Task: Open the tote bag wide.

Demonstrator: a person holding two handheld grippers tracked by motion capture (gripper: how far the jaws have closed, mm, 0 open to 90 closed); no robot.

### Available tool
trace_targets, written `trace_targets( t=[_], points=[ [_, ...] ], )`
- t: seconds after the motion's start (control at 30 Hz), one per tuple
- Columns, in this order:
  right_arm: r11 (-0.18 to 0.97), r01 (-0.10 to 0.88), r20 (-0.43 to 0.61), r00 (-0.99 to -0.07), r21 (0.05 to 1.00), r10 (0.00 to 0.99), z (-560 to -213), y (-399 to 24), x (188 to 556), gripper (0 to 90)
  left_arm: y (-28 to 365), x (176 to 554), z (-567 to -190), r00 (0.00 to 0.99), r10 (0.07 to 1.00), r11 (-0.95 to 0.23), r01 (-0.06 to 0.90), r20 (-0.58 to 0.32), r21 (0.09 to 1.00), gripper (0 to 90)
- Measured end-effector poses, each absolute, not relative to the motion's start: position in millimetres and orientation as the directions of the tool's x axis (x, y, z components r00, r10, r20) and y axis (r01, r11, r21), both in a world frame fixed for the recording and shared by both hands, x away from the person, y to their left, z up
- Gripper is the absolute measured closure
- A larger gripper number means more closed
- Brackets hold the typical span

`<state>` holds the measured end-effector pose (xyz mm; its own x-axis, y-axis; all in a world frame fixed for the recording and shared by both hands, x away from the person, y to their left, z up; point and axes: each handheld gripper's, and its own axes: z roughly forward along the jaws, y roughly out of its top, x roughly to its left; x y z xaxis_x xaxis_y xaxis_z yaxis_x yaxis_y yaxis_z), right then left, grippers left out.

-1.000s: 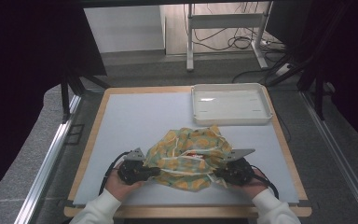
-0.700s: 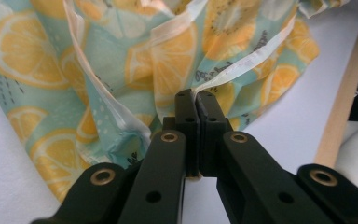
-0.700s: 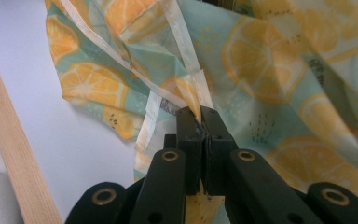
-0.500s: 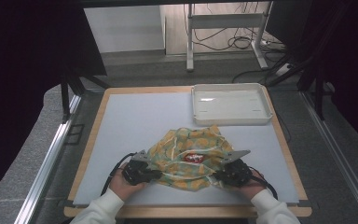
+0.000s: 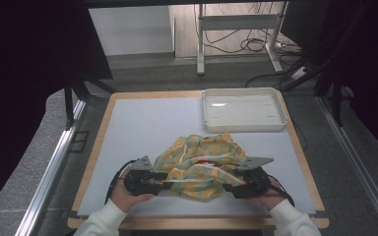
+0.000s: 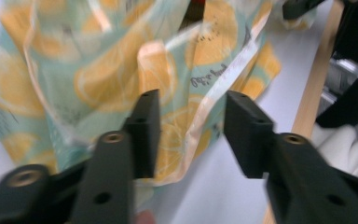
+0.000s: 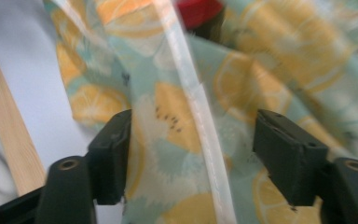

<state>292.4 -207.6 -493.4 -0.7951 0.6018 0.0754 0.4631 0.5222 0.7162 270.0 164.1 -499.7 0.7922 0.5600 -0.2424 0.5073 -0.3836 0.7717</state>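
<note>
A crumpled cloth [image 5: 199, 164] with a teal and orange lemon print lies at the front middle of the table, with something red [image 7: 198, 11] showing in its folds. My left gripper [image 5: 170, 186] lies at its left edge and my right gripper [image 5: 226, 189] at its right edge, each pointing inward. In the left gripper view the left gripper [image 6: 193, 100] has just been opening, and a hemmed cloth [image 6: 121, 70] edge hangs loose between the jaws. The right gripper [image 7: 196, 121] has also just been opening, with the cloth [image 7: 177, 121] and its white hem between the spread jaws, untouched by the pads.
A white tray [image 5: 243, 110] stands empty at the back right of the pale mat [image 5: 147, 128]. The wooden table edge [image 5: 96, 147] frames the mat. Metal stand legs and cables sit on the floor beyond the table.
Both grippers were shut on the cloth's edges and now stand open, letting it go. The cloth has settled lower and wider on the mat.
</note>
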Motion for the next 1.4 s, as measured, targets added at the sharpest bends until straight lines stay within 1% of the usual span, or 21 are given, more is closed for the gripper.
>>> trace_targets(
  t=[0.03, 0.07, 0.1, 0.23, 0.4, 0.53, 0.57, 0.6, 0.63, 0.73, 0.77, 0.8, 0.83, 0.87, 0.9, 0.93, 0.97, 1.03, 1.23, 1.33, 1.4],
  points=[
    [0.502, 0.463, 0.069, -0.781, 0.730, 0.620, -488, -210, 292, 25.0, 165, 270, -495, 0.789, 0.566, -0.364, 0.499, -0.238, 0.787, 44.8],
    [0.502, 0.463, 0.069, -0.781, 0.730, 0.620, -488, -210, 292, 25.0, 165, 270, -495, 0.789, 0.566, -0.364, 0.499, -0.238, 0.787, 43.7],
    [0.483, 0.463, 0.066, -0.769, 0.743, 0.636, -482, -212, 293, 22.7, 166, 269, -494, 0.786, 0.570, -0.356, 0.498, -0.239, 0.791, 43.0],
    [0.446, 0.451, 0.076, -0.764, 0.773, 0.641, -470, -216, 294, 20.0, 169, 269, -484, 0.782, 0.574, -0.319, 0.487, -0.243, 0.813, 39.2],
    [0.423, 0.438, 0.070, -0.755, 0.794, 0.652, -462, -215, 297, 20.0, 171, 268, -476, 0.780, 0.574, -0.288, 0.479, -0.251, 0.829, 37.1],
    [0.421, 0.421, 0.056, -0.758, 0.804, 0.650, -457, -212, 300, 23.7, 171, 271, -468, 0.776, 0.585, -0.275, 0.464, -0.236, 0.842, 36.9],
    [0.420, 0.409, 0.047, -0.759, 0.810, 0.649, -454, -210, 302, 27.7, 171, 272, -466, 0.773, 0.591, -0.271, 0.461, -0.232, 0.845, 37.5],
    [0.420, 0.409, 0.047, -0.759, 0.810, 0.649, -454, -210, 302, 27.7, 170, 275, -463, 0.767, 0.597, -0.263, 0.463, -0.234, 0.846, 37.5],
    [0.421, 0.404, 0.042, -0.760, 0.812, 0.649, -452, -208, 303, 30.3, 168, 279, -460, 0.763, 0.603, -0.258, 0.465, -0.235, 0.847, 38.4],
    [0.424, 0.392, 0.040, -0.771, 0.816, 0.636, -445, -202, 308, 40.3, 163, 293, -454, 0.756, 0.613, -0.259, 0.468, -0.230, 0.845, 44.0],
    [0.428, 0.383, 0.043, -0.784, 0.818, 0.620, -440, -196, 312, 48.6, 160, 300, -453, 0.759, 0.610, -0.267, 0.468, -0.228, 0.842, 52.6],
    [0.428, 0.383, 0.043, -0.784, 0.818, 0.620, -440, -196, 312, 48.6, 157, 306, -452, 0.766, 0.601, -0.278, 0.468, -0.228, 0.839, 52.6],
    [0.436, 0.376, 0.045, -0.796, 0.818, 0.604, -437, -190, 316, 58.1, 153, 313, -451, 0.771, 0.595, -0.290, 0.470, -0.227, 0.834, 62.0],
    [0.436, 0.376, 0.045, -0.796, 0.818, 0.604, -437, -190, 316, 58.1, 148, 320, -450, 0.773, 0.593, -0.298, 0.471, -0.226, 0.830, 62.0],
    [0.436, 0.377, 0.058, -0.806, 0.817, 0.589, -435, -183, 322, 65.1, 140, 330, -449, 0.781, 0.578, -0.305, 0.476, -0.237, 0.825, 70.4],
    [0.436, 0.377, 0.058, -0.806, 0.817, 0.589, -435, -183, 322, 65.1, 140, 330, -449, 0.781, 0.578, -0.305, 0.476, -0.237, 0.825, 73.6],
    [0.435, 0.377, 0.062, -0.809, 0.818, 0.585, -435, -179, 324, 68.5, 137, 334, -449, 0.784, 0.572, -0.309, 0.477, -0.240, 0.823, 73.6],
    [0.440, 0.375, 0.078, -0.826, 0.816, 0.558, -435, -171, 329, 73.9, 131, 340, -450, 0.788, 0.564, -0.312, 0.481, -0.248, 0.820, 80.8],
    [0.466, 0.365, 0.081, -0.848, 0.806, 0.524, -439, -167, 323, 73.8, 129, 339, -455, 0.793, 0.573, -0.356, 0.470, -0.209, 0.808, 87.1],
    [0.469, 0.366, 0.083, -0.850, 0.804, 0.521, -439, -167, 319, 74.2, 128, 339, -456, 0.792, 0.572, -0.355, 0.472, -0.212, 0.807, 88.7],
    [0.467, 0.367, 0.085, -0.849, 0.804, 0.521, -439, -166, 316, 78.2, 126, 338, -458, 0.795, 0.569, -0.364, 0.472, -0.210, 0.803, 90.0]
  ],
)
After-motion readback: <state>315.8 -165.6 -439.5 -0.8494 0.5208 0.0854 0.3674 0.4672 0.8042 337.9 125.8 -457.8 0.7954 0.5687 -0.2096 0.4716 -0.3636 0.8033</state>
